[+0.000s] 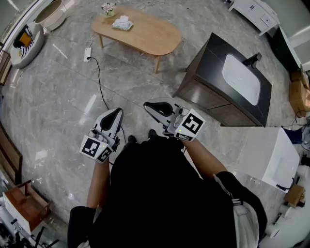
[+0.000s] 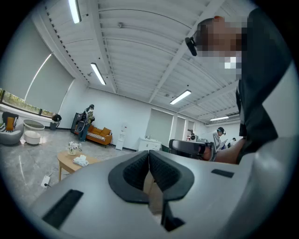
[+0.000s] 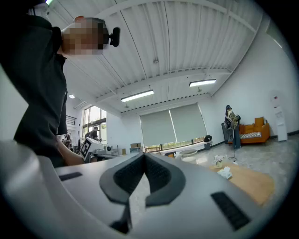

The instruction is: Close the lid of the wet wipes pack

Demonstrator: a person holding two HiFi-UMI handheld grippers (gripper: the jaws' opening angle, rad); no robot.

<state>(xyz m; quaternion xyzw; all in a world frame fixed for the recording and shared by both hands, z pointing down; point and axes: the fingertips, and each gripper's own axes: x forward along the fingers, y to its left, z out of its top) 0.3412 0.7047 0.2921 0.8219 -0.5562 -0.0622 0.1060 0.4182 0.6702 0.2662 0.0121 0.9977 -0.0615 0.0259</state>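
The wet wipes pack [image 1: 122, 23] lies on a low oval wooden table [image 1: 145, 36] far ahead across the floor; it shows small in the left gripper view as a pale pack [image 2: 80, 160] and in the right gripper view as the same pack [image 3: 224, 172]. Whether its lid stands open is too small to tell. Both grippers are held close to the person's body, far from the table. My left gripper [image 1: 117, 112] is shut with nothing between its jaws, tips meeting [image 2: 148, 153]. My right gripper [image 1: 147, 105] is also shut and empty [image 3: 143, 155].
A small flower pot [image 1: 108, 9] stands on the table next to the pack. A dark cabinet with a white basin [image 1: 240, 77] stands to the right. A power strip with black cable [image 1: 87, 54] lies on the marble floor. A round seat [image 1: 26, 41] stands at far left.
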